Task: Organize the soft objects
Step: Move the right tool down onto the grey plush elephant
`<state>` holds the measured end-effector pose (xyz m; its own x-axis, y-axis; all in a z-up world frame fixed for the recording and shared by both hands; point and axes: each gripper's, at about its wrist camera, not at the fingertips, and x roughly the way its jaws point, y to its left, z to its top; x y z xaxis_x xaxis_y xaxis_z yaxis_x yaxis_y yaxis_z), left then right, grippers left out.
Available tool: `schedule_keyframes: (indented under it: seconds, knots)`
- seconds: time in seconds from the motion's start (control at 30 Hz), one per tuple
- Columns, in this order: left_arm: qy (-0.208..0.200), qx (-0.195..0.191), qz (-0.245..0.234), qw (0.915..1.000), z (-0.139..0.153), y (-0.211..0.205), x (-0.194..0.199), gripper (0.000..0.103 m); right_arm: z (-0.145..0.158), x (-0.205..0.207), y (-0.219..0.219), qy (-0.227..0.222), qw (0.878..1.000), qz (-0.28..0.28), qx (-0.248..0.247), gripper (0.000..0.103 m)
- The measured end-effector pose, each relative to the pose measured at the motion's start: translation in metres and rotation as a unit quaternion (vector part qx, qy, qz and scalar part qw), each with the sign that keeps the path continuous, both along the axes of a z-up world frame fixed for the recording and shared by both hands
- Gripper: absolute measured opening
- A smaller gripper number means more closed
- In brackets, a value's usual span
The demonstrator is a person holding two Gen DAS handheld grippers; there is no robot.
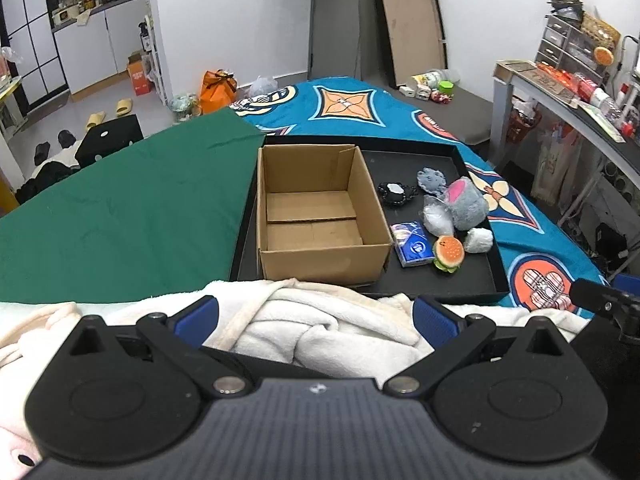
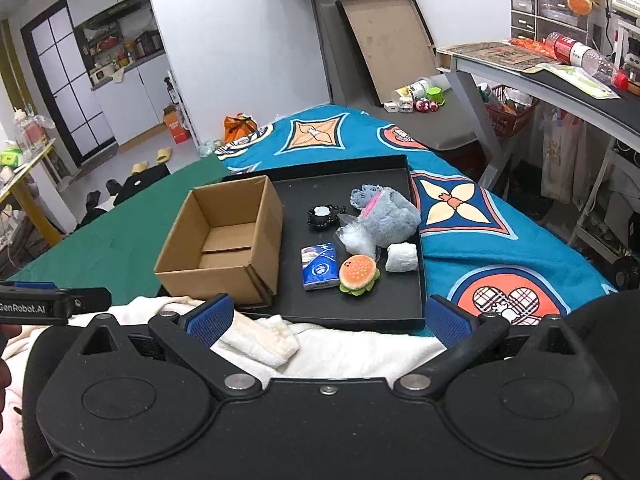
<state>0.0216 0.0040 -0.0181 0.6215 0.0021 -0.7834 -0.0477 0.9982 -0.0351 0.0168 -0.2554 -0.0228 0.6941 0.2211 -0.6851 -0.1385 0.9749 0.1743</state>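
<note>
Home bedroom: patterned bedspread (image 1: pixel 400 116), slippers (image 1: pixel 124 107).

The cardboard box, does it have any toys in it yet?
No, it's empty. The cardboard box is open on top and only its bare brown floor shows; the toys, like the burger plush, lie beside it on the black tray.

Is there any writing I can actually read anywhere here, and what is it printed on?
"GenRobot.AI": white letters on the side of the left gripper, seen at the edge of the right wrist view; its first letter is partly cut off.
Blue tissue pack: carries a round logo and print, too small to read.
Orange box on the floor: white print, too blurred to read.
Packages on the desk: lettering unreadable.
</note>
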Motion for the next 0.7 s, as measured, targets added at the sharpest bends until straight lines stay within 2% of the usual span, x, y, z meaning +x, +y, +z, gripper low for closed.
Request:
schedule_keyframes:
  seconds: [0.17,0.47,0.7]
  knots:
    - [0.013,-0.009,0.009,0.9998,-0.009,0.006,0.018,0.102,-0.007,0.016,-0.002,0.007,1.000,-0.003,-0.001,0.103]
    - [0.029,0.004,0.031,0.9991,-0.024,0.014,0.047,0.102,-0.020,0.043,-0.009,0.010,1.000,-0.010,0.006,0.103]
    - [0.038,0.015,0.037,0.9985,-0.032,0.016,0.068,0.102,-0.033,0.064,-0.020,0.020,0.999,-0.016,0.021,0.098]
